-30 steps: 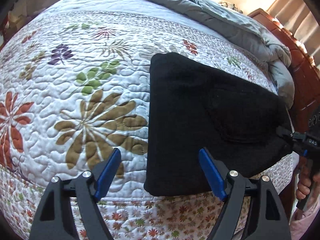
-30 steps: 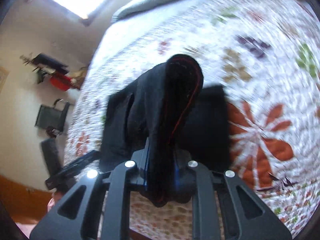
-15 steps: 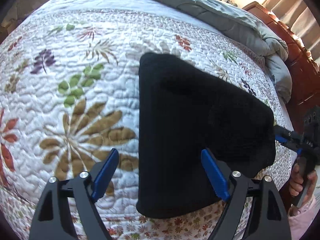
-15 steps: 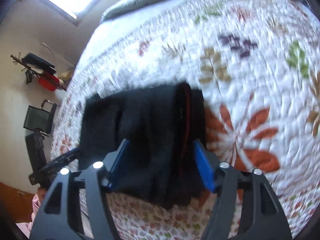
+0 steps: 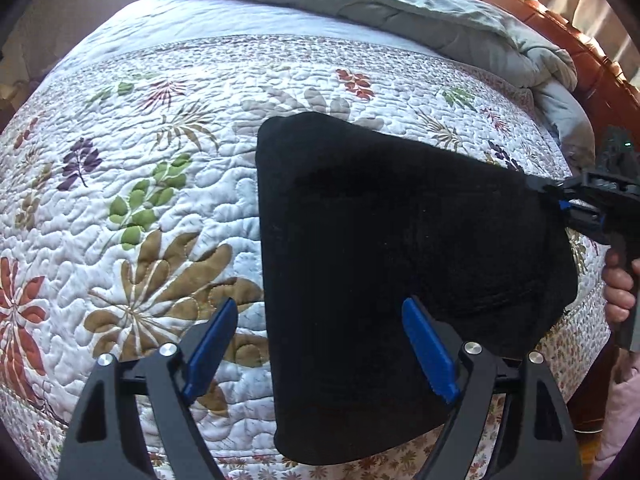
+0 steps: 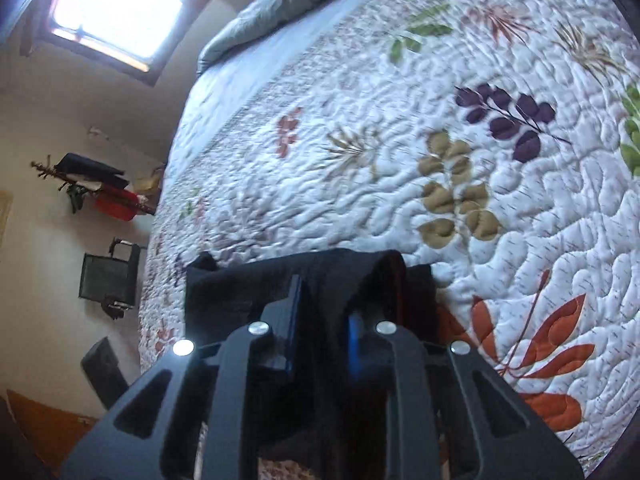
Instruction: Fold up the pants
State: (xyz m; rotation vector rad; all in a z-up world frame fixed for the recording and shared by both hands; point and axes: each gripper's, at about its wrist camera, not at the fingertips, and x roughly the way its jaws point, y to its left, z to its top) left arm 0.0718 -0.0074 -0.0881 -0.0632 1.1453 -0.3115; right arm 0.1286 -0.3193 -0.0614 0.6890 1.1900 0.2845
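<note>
Currently the black pants (image 5: 400, 248) lie folded into a compact dark block on the quilted floral bedspread (image 5: 168, 152), near the bed's front edge and right of the large brown flower print (image 5: 160, 292).

Left gripper (image 5: 320, 344): fingers spread wide, blue pads (image 5: 210, 344) apart. It hangs above the near-left part of the block, one pad over the bedspread and the other over the black cloth; nothing is clamped (contact with the fabric below cannot be judged from this angle).

Right gripper (image 6: 320, 320): its fingers have just closed in, and they now pinch a raised fold of the pants between them at the block's right edge. In the left wrist view the same gripper (image 5: 560, 200) meets the cloth's far-right corner, with a hand (image 5: 618, 284) on its grip below.

A red seam line (image 6: 400, 280) shows along the fold in the right wrist view.

A grey duvet (image 5: 400, 4) is bunched at the bed's far end, beside a wooden headboard (image 5: 600, 64).
</note>
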